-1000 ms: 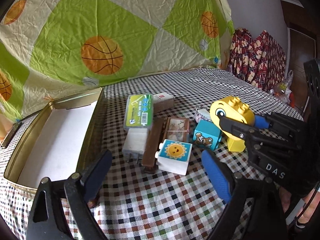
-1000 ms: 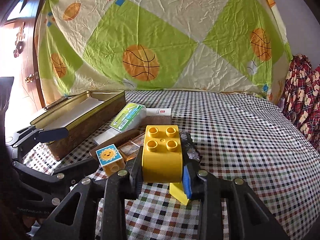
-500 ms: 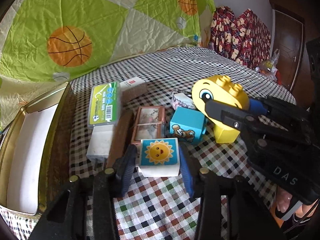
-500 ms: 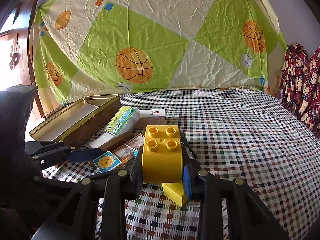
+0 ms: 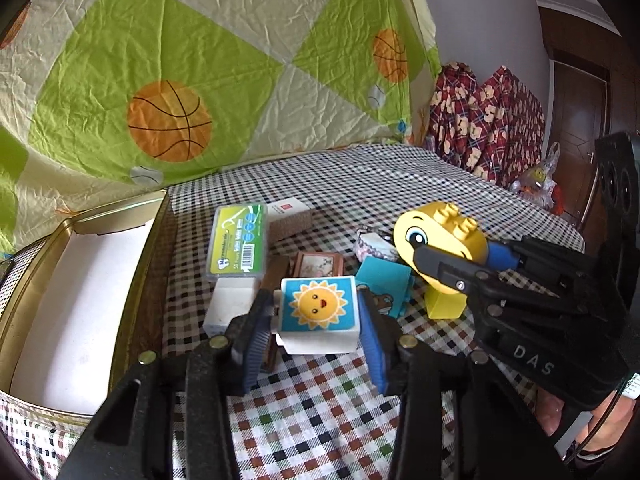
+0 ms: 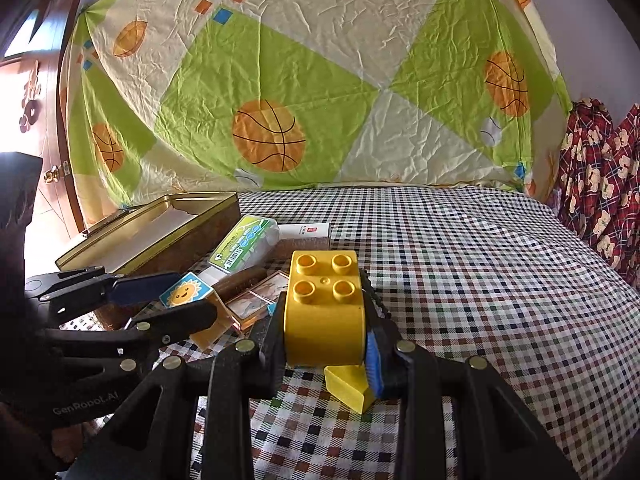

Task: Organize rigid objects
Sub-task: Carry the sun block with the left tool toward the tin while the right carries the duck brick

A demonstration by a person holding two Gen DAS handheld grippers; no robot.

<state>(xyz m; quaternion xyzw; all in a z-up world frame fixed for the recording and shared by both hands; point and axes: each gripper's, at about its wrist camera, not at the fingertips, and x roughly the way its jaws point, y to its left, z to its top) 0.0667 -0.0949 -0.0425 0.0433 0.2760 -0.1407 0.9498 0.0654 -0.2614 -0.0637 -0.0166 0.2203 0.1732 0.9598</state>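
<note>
My left gripper (image 5: 316,320) is shut on a white block with a sun picture (image 5: 318,311) and holds it just above the checked cloth; the block also shows in the right wrist view (image 6: 186,290). My right gripper (image 6: 326,330) is shut on a yellow duck-shaped brick (image 6: 324,312), lifted off the cloth; in the left wrist view the brick (image 5: 438,240) hangs to the right. An open gold tin (image 5: 80,280) with a white lining lies at the left, also in the right wrist view (image 6: 160,228).
A pile lies between tin and duck: a green floss box (image 5: 238,242), a white-and-brown box (image 5: 290,218), a small picture frame (image 5: 318,266), a teal bear block (image 5: 386,286), a white adapter (image 5: 230,306). A basketball-print sheet (image 5: 168,80) stands behind.
My left gripper closed on the sun block and lifted it slightly off the cloth. My right gripper kept its hold on the yellow duck brick and raised it a little.
</note>
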